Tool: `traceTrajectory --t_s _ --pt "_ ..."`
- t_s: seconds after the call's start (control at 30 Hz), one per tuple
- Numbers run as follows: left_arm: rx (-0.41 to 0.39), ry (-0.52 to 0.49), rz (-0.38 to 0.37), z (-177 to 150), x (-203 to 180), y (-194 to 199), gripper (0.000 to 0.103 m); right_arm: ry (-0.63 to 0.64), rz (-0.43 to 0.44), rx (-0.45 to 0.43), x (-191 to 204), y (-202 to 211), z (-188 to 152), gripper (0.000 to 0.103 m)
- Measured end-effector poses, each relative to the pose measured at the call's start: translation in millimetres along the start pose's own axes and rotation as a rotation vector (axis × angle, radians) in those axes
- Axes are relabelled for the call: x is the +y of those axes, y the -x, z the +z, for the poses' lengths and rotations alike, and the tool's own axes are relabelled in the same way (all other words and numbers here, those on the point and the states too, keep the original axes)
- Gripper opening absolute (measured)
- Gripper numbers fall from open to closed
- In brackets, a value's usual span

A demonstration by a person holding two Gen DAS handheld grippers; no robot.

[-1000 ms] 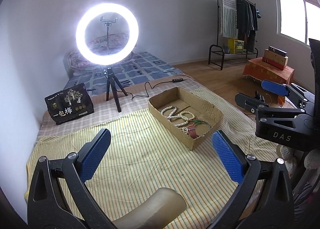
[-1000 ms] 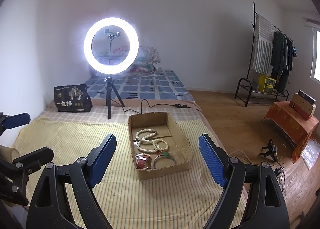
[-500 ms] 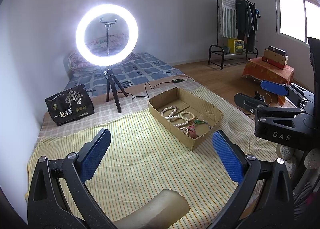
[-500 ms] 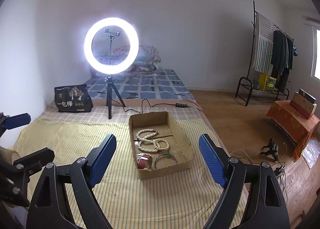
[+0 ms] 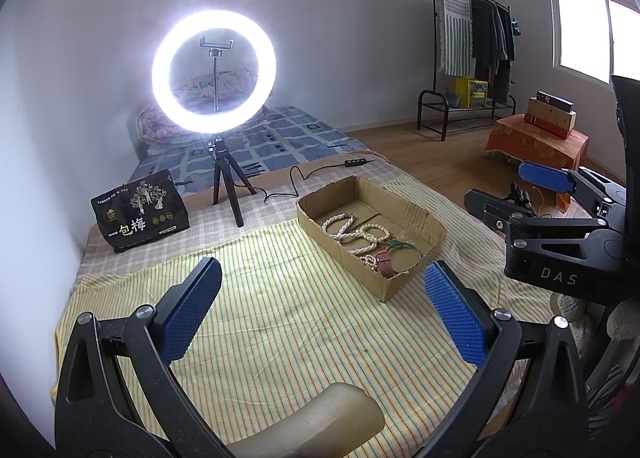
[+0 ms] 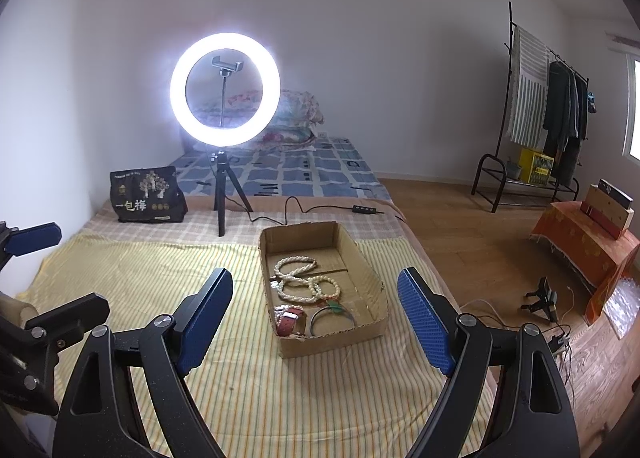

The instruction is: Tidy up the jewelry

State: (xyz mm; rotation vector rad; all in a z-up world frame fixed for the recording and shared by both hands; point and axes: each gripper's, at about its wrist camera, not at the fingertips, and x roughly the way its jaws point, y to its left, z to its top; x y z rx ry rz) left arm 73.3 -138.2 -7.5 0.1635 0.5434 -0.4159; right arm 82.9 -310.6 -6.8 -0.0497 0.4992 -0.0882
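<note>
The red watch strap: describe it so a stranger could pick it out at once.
On the striped bedspread sits an open cardboard box. Inside, at its near end, the red watch strap lies beside a thin bangle. It is the only flat red band; everything else is pale beads or wire.

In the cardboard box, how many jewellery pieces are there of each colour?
Cream bead strands: 3 (they overlap, so the count is uncertain)
Red-brown strap: 1
Silvery bangle: 1
Total: 5
</note>
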Motion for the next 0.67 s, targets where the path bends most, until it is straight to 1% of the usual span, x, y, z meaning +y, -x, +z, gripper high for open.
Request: traceTrajectory --t_s 0.67 --pt "-0.011 -0.007 0.01 6.0 2.7 2.7 0.103 0.014 0.008 0.012 5.4 -1.9 -0.8 0.085"
